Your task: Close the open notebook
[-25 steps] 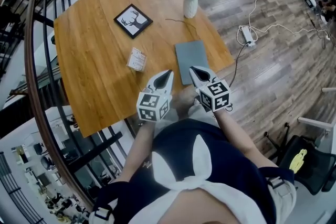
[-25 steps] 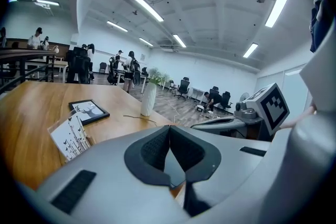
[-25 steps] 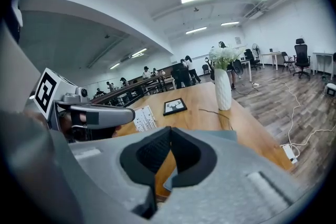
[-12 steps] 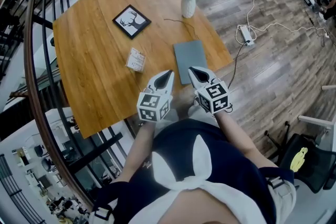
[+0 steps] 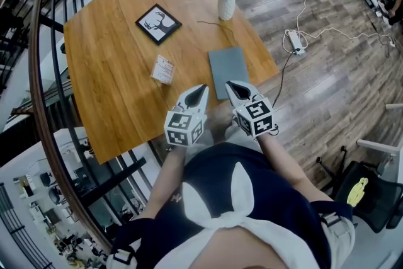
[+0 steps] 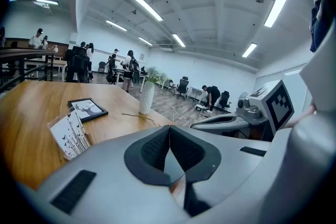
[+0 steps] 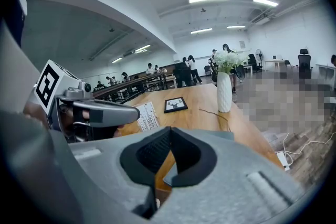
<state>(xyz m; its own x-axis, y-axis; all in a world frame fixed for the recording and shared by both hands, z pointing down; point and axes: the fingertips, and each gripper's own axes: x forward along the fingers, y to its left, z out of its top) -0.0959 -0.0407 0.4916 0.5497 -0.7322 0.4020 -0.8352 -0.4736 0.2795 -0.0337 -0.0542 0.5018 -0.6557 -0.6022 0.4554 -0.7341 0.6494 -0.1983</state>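
Because the notebook [image 5: 228, 71] lies flat at frame centre, seemingly already shut, it looks thin, light and smooth; I would grip the cover's free long edge. The left gripper [image 5: 199, 91] and right gripper [image 5: 234, 87], just below it, both have jaws together, empty.

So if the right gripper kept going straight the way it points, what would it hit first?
Most likely the gray notebook, which lies closed just ahead of the right gripper. The jaws are shut and angled down toward its near edge, though depth is hard to judge from above.
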